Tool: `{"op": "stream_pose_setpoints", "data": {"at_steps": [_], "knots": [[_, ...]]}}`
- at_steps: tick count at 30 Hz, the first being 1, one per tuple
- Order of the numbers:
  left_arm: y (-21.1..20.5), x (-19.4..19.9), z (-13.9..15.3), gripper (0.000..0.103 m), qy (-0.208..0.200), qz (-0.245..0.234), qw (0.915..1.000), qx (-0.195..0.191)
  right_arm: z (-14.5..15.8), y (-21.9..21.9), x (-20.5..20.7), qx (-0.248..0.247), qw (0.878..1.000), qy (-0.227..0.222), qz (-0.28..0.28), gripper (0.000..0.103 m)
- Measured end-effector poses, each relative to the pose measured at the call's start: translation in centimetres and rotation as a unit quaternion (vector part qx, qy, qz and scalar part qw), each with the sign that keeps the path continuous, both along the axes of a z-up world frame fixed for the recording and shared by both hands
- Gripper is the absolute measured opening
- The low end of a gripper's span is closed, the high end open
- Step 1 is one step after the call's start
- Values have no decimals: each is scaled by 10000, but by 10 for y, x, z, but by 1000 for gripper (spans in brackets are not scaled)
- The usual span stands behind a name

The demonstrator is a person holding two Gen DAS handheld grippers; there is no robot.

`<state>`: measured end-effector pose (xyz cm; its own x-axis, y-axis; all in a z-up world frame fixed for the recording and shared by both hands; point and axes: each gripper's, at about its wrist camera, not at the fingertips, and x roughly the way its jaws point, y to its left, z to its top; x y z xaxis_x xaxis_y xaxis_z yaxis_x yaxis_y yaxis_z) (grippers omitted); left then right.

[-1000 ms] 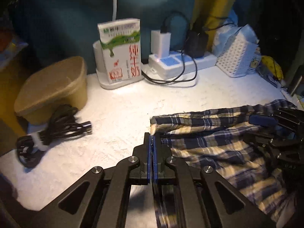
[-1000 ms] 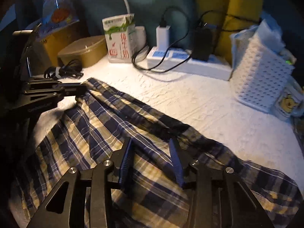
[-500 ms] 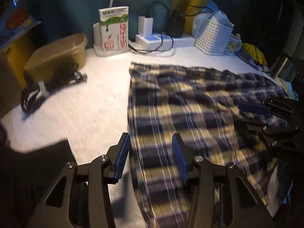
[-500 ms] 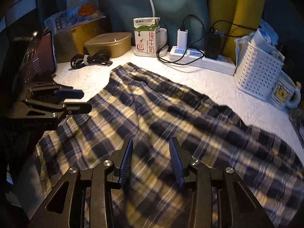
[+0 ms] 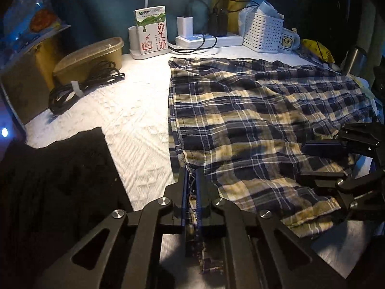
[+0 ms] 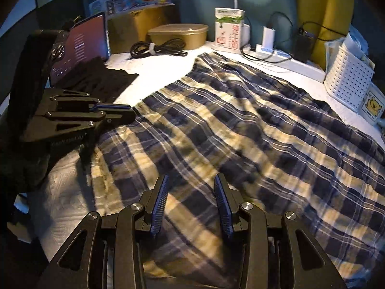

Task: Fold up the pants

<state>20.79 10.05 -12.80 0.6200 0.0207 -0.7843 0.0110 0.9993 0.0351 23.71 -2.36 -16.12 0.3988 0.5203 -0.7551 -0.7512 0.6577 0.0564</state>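
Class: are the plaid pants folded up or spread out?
Spread out: the pants lie flat across the white tabletop, only the near edge pinched in the left gripper.

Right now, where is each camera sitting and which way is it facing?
Left wrist: on the left gripper, angled down over the plaid pants, its jaws just closed on their near-left edge; the right gripper shows at right.
Right wrist: on the right gripper, jaws open above the pants, facing the back wall; the left gripper shows at left.
Shared: pants, milk carton, white basket.
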Motion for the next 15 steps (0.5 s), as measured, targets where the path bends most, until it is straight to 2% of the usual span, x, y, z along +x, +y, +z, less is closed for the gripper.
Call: {"op": "stream_pose_setpoints", "data": {"at_steps": [6,9,13,15], "knots": [[2,-11,3,4,-13,87,9999,104,0,11,-15,2,9998,-65,184,41],[7,-15,1,3,83,311,9977,604,-1,14,-21,-4,9995,-46,304,41],[25,-25,5,3,177,447,9986,214,-2,14,-37,-6,9989,-63,465,41],[24,-30,15,3,54,436,9989,140,-3,12,-43,4,9988,-99,490,41]]}}
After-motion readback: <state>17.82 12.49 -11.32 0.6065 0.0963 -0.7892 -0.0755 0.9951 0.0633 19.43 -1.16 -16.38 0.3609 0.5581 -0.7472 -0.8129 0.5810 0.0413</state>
